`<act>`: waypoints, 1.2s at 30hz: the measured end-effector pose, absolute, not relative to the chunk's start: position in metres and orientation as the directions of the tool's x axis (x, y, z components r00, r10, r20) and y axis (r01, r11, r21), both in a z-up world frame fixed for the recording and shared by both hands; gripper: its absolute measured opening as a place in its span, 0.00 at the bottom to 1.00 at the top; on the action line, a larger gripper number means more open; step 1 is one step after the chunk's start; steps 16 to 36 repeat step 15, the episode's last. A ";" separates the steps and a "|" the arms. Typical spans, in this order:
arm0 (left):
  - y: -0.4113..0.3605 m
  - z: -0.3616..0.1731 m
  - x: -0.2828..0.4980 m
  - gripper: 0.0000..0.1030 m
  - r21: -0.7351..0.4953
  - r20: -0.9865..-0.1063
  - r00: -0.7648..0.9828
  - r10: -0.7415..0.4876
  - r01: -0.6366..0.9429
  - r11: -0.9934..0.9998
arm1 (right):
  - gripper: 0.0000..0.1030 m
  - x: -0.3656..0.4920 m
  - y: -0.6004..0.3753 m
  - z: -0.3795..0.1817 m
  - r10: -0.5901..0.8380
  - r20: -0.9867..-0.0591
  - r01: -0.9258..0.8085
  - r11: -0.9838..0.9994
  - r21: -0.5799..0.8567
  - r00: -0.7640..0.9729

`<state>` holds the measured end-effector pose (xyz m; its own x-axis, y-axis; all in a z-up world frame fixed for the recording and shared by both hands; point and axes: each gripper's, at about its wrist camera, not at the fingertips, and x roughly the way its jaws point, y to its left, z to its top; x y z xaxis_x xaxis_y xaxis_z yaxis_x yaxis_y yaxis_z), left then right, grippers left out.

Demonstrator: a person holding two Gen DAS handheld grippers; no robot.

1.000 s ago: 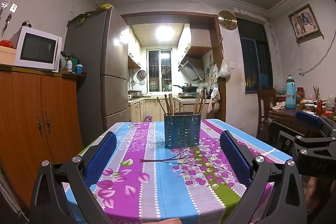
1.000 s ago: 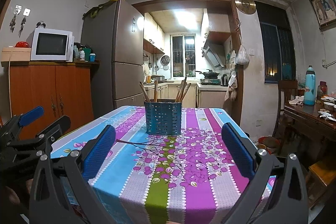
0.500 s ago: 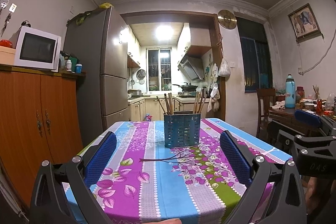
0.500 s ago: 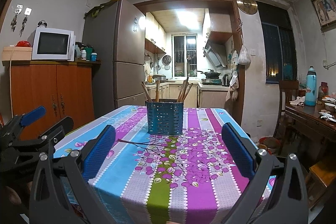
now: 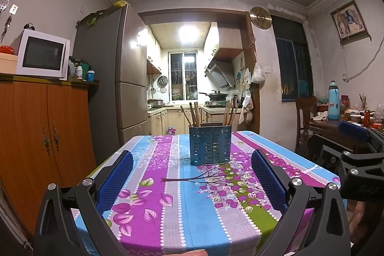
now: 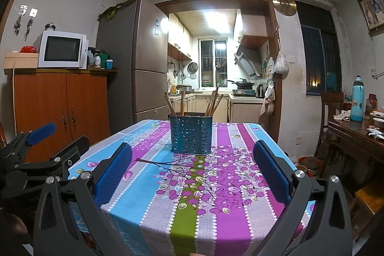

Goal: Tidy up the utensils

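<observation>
A blue perforated utensil holder (image 5: 210, 145) (image 6: 190, 134) stands upright near the far middle of the table, which wears a floral striped cloth (image 5: 172, 186) (image 6: 216, 186). Two bunches of wooden chopsticks (image 5: 193, 115) (image 6: 213, 103) stick up from the holder, one at each side. My left gripper (image 5: 192, 180) is open at the near table edge, well short of the holder, nothing between its blue pads. My right gripper (image 6: 192, 174) is likewise open and empty at the near edge. Each gripper shows at the side of the other's view.
An orange wooden cabinet (image 5: 40, 136) with a white microwave (image 5: 43, 56) stands left of the table, a grey fridge (image 5: 120, 78) behind it. A second cluttered table (image 6: 360, 136) with a blue flask (image 6: 357, 98) and a chair (image 5: 304, 116) stand at right. A kitchen doorway lies beyond.
Both grippers have drifted only slightly; the view has barely shifted. The holder and chopsticks have not moved, and both grippers stay open.
</observation>
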<state>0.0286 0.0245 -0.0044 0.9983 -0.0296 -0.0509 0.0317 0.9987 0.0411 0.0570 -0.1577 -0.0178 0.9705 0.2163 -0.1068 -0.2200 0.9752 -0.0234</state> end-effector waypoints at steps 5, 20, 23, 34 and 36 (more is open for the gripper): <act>0.024 -0.007 0.034 0.95 0.045 -0.058 0.998 -0.024 0.027 0.999 | 0.95 0.057 -0.158 -0.017 0.215 -0.106 -0.219 0.975 -0.023 0.971; 0.026 -0.007 0.041 0.95 0.029 -0.085 0.996 -0.012 0.015 0.999 | 0.95 0.059 -0.160 -0.018 0.212 -0.108 -0.216 0.976 -0.023 0.971; 0.026 -0.007 0.041 0.95 0.029 -0.085 0.996 -0.012 0.015 0.999 | 0.95 0.059 -0.160 -0.018 0.212 -0.108 -0.216 0.976 -0.023 0.971; 0.026 -0.007 0.041 0.95 0.029 -0.085 0.996 -0.012 0.015 0.999 | 0.95 0.059 -0.160 -0.018 0.212 -0.108 -0.216 0.976 -0.023 0.971; 0.026 -0.007 0.041 0.95 0.029 -0.085 0.996 -0.012 0.015 0.999 | 0.95 0.059 -0.160 -0.018 0.212 -0.108 -0.216 0.976 -0.023 0.971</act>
